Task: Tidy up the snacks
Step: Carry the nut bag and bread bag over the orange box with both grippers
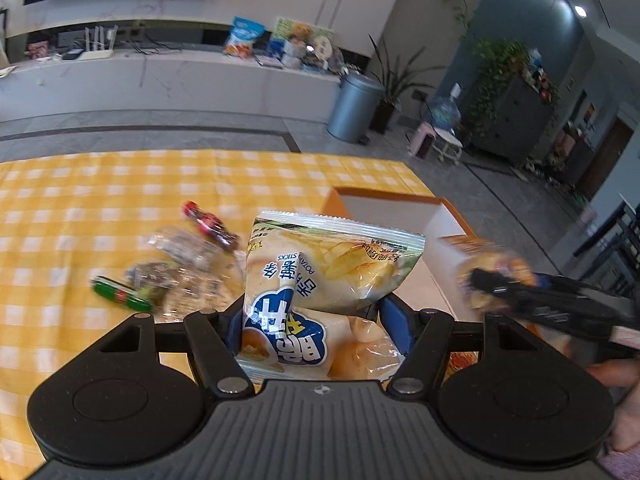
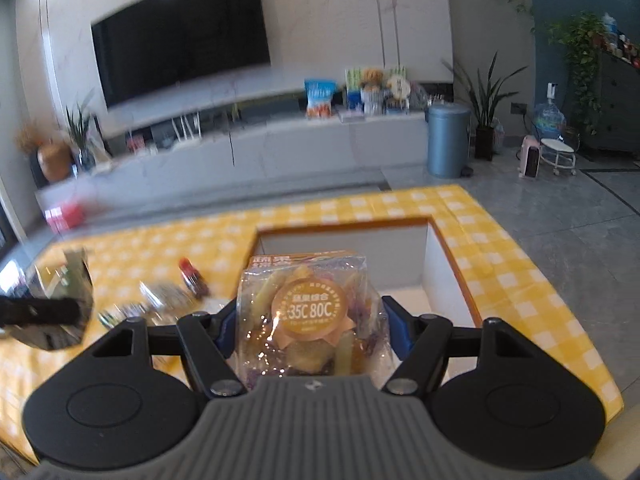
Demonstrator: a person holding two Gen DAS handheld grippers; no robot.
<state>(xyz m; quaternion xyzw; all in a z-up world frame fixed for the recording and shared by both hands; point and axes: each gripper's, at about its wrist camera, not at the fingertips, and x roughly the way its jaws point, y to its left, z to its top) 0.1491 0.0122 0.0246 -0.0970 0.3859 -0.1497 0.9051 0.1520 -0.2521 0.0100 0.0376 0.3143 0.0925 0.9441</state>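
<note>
My left gripper (image 1: 314,320) is shut on a pale bag of potato sticks (image 1: 332,264), held off the table with its top seam pointing away. The bag's edge (image 2: 74,280) and a dark left finger (image 2: 44,312) show blurred at the left of the right wrist view. My right gripper (image 2: 310,320) is shut on a clear pack of mixed fruit chips (image 2: 308,304) with a round orange label, held in front of an orange-rimmed white box (image 2: 436,264). In the left wrist view that pack (image 1: 496,256) is blurred over the box (image 1: 384,208).
A yellow checked cloth (image 1: 100,192) covers the table. Loose snacks lie left of the box: a red wrapper (image 1: 208,222), clear packets (image 1: 188,256) and a green bar (image 1: 120,294). The table edge drops to a grey floor on the right. A hand (image 1: 612,372) shows at the right.
</note>
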